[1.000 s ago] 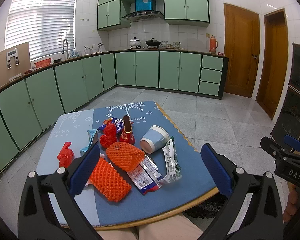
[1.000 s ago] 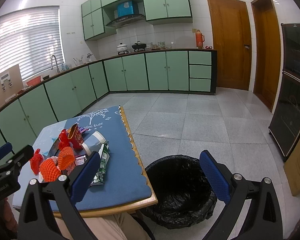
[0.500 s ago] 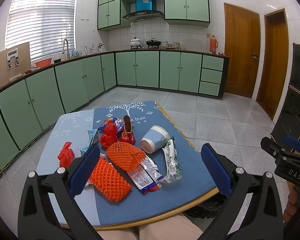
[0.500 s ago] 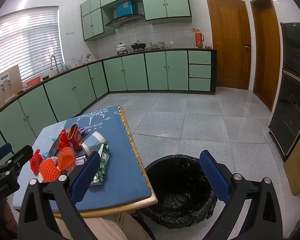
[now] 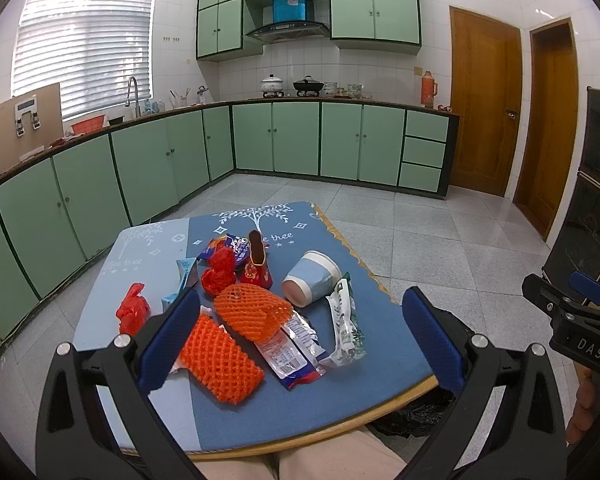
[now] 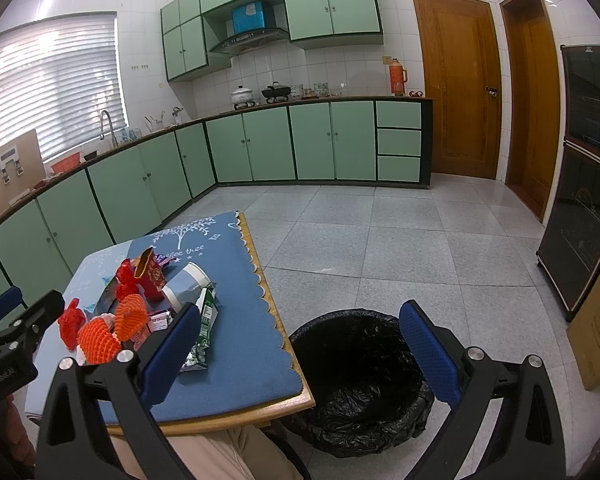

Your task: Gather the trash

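While both hand-held grippers, left (image 5: 300,340) and right (image 6: 300,356), hung open and empty, collecting had not begun; next, grasping the nearest orange foam net (image 5: 218,354) for the bin (image 6: 360,376).

Tabletop (image 5: 380,344) is covered in blue cloth with a white tree print and scalloped edge. Foam nets (image 5: 220,356) are orange with a diamond mesh. Cup (image 5: 312,278) is pale blue with white bands. Bin liner (image 6: 360,376) is black. Claw pads (image 5: 168,340) are blue on black frames. Cabinets (image 5: 340,140) are mint green, dark-trimmed.
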